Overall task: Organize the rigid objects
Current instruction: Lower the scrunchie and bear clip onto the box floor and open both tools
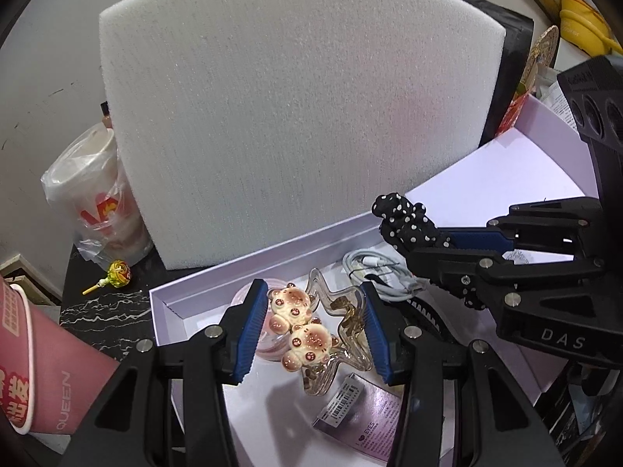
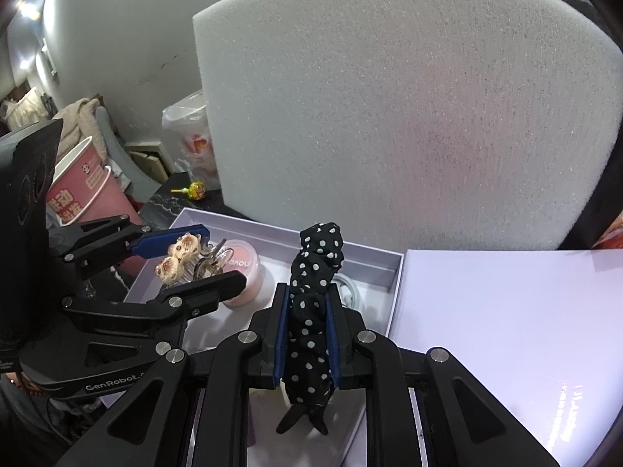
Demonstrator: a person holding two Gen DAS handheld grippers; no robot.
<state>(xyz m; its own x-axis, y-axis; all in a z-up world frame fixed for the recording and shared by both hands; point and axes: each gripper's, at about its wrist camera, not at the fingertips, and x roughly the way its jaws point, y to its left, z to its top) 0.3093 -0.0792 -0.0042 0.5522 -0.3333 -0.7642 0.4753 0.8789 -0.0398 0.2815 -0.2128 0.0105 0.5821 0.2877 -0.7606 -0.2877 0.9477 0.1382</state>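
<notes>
Both grippers over the open white box (image 1: 249, 257), foam slab (image 1: 296, 116) standing just behind its far wall.

Left gripper (image 1: 311, 327): jaws part open, clamped on a clear hair claw clip topped with two cream bear charms (image 1: 300, 323); blue pads pressing the clip's two sides. Clip held above the left end of the box, over the pink round jar (image 2: 245, 272), long axis running away from the gripper toward the foam.

Right gripper (image 2: 307, 338): jaws drawn in as tight as they go, squeezing a black polka-dot fabric-covered clip (image 2: 315, 303). Long axis along the fingers, far tip reaching past the pads toward the box's far wall, dark prongs trailing below the pads. Held over the middle of the box, above the coiled white cable (image 1: 373, 276).

Deciding relation: box floor straight beneath both loads, polka-dot piece nearer the box's right wall and flat lid (image 2: 506, 330), bear clip nearer the left. Probably only a lowering and release left for each, with jar, cable and labelled packet (image 1: 362, 416) already crowding the floor.
</notes>
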